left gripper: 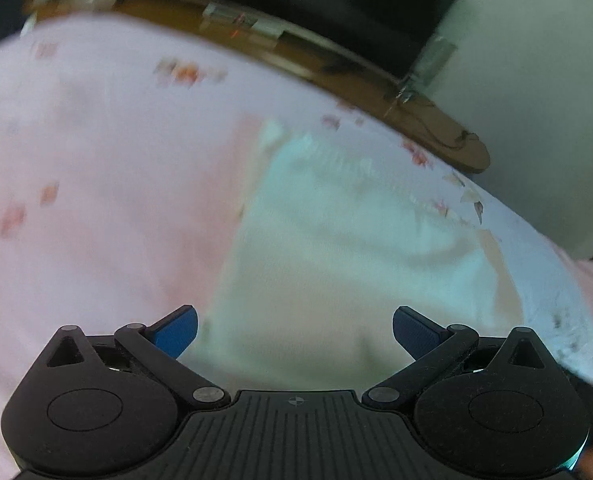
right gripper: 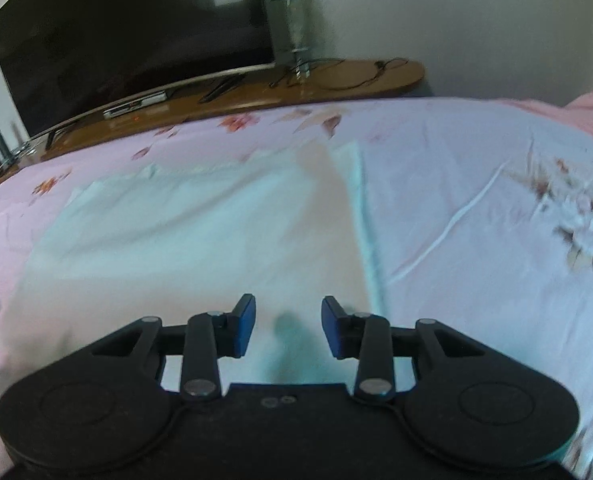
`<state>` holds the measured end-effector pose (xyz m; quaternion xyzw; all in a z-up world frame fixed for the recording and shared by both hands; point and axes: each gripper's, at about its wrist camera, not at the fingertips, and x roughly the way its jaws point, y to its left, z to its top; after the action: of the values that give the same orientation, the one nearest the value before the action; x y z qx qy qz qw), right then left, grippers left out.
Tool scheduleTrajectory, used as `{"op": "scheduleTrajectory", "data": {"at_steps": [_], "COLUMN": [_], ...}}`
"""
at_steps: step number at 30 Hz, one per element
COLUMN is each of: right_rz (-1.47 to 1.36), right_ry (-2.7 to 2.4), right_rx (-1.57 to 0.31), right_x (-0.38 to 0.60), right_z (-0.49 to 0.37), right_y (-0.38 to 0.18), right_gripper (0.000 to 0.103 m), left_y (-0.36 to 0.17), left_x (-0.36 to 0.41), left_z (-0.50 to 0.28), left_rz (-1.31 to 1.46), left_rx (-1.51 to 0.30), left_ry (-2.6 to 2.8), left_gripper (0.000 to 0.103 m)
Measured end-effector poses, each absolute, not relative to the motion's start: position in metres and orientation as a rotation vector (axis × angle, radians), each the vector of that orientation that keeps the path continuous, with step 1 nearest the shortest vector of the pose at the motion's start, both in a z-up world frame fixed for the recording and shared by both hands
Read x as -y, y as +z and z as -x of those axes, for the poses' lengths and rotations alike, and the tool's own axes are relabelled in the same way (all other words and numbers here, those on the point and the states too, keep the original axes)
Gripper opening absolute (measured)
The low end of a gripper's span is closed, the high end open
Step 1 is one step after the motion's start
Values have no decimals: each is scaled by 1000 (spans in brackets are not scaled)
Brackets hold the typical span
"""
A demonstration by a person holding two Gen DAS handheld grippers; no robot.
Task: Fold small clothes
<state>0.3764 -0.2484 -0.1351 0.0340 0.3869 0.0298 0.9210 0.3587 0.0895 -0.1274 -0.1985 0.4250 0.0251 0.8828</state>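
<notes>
pink floral bedsheet [left gripper: 96, 160] filled the left wrist view, blurred, with a brown wooden shelf [left gripper: 336, 68] curving along its far edge. a pale white garment [left gripper: 336, 248] lay flat on the sheet, directly ahead of the left gripper [left gripper: 294, 330] and reaching down between its blue pads [left gripper: 176, 334]. the jaws stood wide apart, holding nothing.

from the right wrist view the same garment [right gripper: 200, 232] spread ahead and to the left of the right gripper [right gripper: 288, 326], its right edge running just beside the right-hand finger. these jaws were also apart, more narrowly, with only cloth showing between them. this view alone showed a dark television [right gripper: 128, 36] on the shelf [right gripper: 256, 92], cables [right gripper: 356, 76] by a clear glass [right gripper: 296, 36], and a large flower print [right gripper: 584, 224] on the sheet [right gripper: 456, 184] off to the right.
</notes>
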Motion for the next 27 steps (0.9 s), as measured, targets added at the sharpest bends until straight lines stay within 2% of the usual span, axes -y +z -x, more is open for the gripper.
{"op": "scheduleTrajectory", "data": {"at_steps": [10,16,27], "right_rz": [-27,2,33], "right_ry": [143,140,125], "right_rx": [-807,-833,-795], "right_x": [226,225,219], "right_z": [-460,-491,-496], "right_y": [-148,-162,-167], "right_gripper": [34,37,38], "left_y": [-157,-175,-175], "left_x": [-59,-46,-47], "left_z": [-477,-509,-544], "left_rz": [296,183,197], "left_rx": [-879,-874,-846], "left_ry": [44,75,109], "left_gripper": [103,103,103]}}
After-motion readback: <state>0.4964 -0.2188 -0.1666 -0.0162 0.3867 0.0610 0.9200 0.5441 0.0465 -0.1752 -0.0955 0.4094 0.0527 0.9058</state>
